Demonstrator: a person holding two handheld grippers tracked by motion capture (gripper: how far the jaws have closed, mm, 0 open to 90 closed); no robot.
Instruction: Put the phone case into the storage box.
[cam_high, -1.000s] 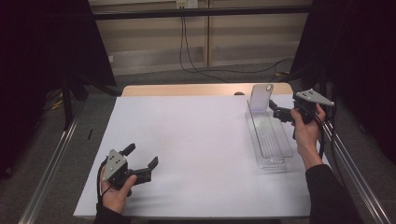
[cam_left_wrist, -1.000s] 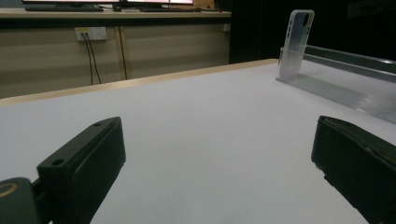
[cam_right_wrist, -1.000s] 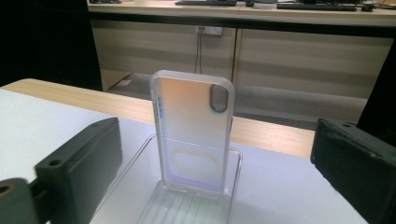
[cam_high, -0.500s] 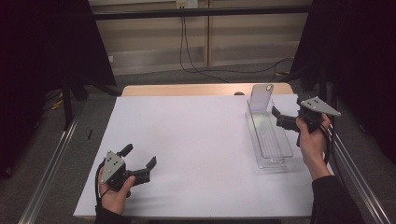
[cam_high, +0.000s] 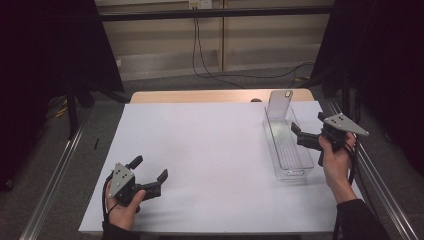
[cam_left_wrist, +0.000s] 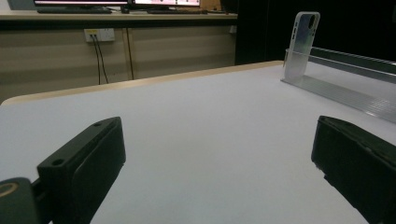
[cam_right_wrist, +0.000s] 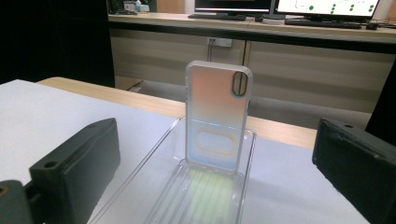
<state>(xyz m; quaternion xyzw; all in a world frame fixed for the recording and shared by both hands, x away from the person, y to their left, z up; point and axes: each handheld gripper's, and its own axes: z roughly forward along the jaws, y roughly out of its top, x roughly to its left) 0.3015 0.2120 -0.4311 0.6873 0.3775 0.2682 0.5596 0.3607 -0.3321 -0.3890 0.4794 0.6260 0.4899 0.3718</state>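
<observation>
A clear phone case (cam_high: 279, 103) stands upright at the far end of a long clear plastic tray (cam_high: 292, 175) on the right of the white table. My right gripper (cam_high: 298, 134) is held open just right of the tray, about midway along it, jaws pointing toward the tray. In the right gripper view the case (cam_right_wrist: 217, 121) faces me, apart from the jaws and framed between them, standing in the tray (cam_right_wrist: 159, 186). My left gripper (cam_high: 150, 167) rests open near the front left edge, with nothing between its jaws. From there the case (cam_left_wrist: 301, 44) and tray (cam_left_wrist: 345, 88) are far off.
The white mat (cam_high: 210, 150) covers most of the wooden table (cam_high: 200, 96). Metal rails run along the left side (cam_high: 55, 175) and right side (cam_high: 375, 175). Cables (cam_high: 210, 60) hang down the wall behind the table.
My right gripper has drifted along the tray's right side toward the person, away from the case. The left gripper has stayed where it was.
</observation>
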